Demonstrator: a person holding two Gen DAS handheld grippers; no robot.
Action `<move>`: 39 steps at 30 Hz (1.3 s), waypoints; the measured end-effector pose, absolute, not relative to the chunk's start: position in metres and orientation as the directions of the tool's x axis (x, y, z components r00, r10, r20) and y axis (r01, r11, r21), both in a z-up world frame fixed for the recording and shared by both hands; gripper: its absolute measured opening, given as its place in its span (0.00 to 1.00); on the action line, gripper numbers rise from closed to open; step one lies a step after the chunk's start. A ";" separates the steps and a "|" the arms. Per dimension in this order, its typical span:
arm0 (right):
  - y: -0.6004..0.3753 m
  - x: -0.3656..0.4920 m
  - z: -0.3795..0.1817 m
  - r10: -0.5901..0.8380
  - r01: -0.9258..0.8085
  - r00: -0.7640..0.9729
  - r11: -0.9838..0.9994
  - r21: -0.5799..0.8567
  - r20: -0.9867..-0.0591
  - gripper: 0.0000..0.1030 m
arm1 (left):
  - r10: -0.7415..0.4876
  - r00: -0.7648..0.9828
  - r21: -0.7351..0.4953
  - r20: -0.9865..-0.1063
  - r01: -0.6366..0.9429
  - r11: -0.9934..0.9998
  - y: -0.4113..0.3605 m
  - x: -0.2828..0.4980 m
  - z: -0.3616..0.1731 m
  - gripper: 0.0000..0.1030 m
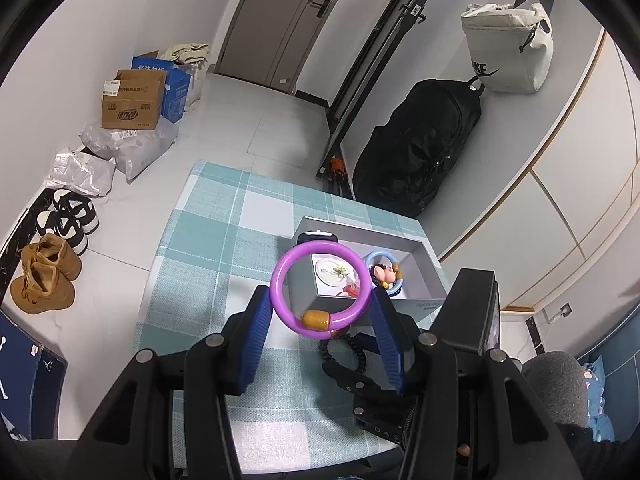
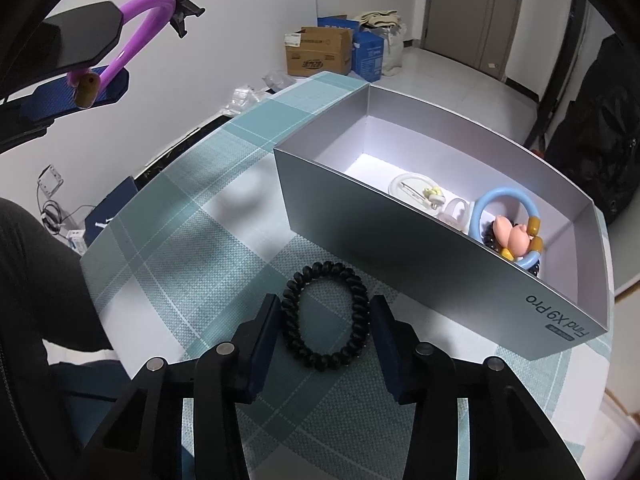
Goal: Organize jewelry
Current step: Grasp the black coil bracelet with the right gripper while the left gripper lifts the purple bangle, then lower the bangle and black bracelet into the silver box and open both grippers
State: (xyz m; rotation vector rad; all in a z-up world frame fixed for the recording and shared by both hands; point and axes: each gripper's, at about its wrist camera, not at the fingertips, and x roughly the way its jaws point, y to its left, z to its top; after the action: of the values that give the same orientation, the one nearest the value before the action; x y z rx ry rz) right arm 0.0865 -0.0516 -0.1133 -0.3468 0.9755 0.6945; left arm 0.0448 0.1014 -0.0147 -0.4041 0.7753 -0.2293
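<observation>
Left wrist view: left gripper [image 1: 322,312] clamped on purple bangle [image 1: 320,290], raised above the grey box [image 1: 424,296]; rigid, slick, best pinched across its sides. Right gripper [image 2: 325,316] spread around black coil hair tie [image 2: 325,314] on the tablecloth [image 2: 180,232] (soft, springy, light).
</observation>
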 end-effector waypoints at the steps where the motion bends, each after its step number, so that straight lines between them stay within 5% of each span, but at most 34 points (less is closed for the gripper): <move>1: -0.052 0.086 -0.113 0.388 -0.678 0.364 0.734 0.045 -0.847 0.43 | -0.344 0.695 -0.434 -0.631 0.052 0.899 0.102 0.045 -0.015 0.43; 39: -0.147 0.129 -0.031 0.653 -0.521 0.416 0.742 0.422 -0.633 0.43 | -0.349 0.661 -0.419 -0.665 0.057 0.906 0.051 0.110 -0.013 0.43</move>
State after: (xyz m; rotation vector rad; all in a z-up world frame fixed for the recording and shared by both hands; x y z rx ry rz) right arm 0.1289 -0.1474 -0.0306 0.1694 0.8708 0.7410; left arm 0.1104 0.0509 -0.0127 -0.3820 0.8215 -0.2362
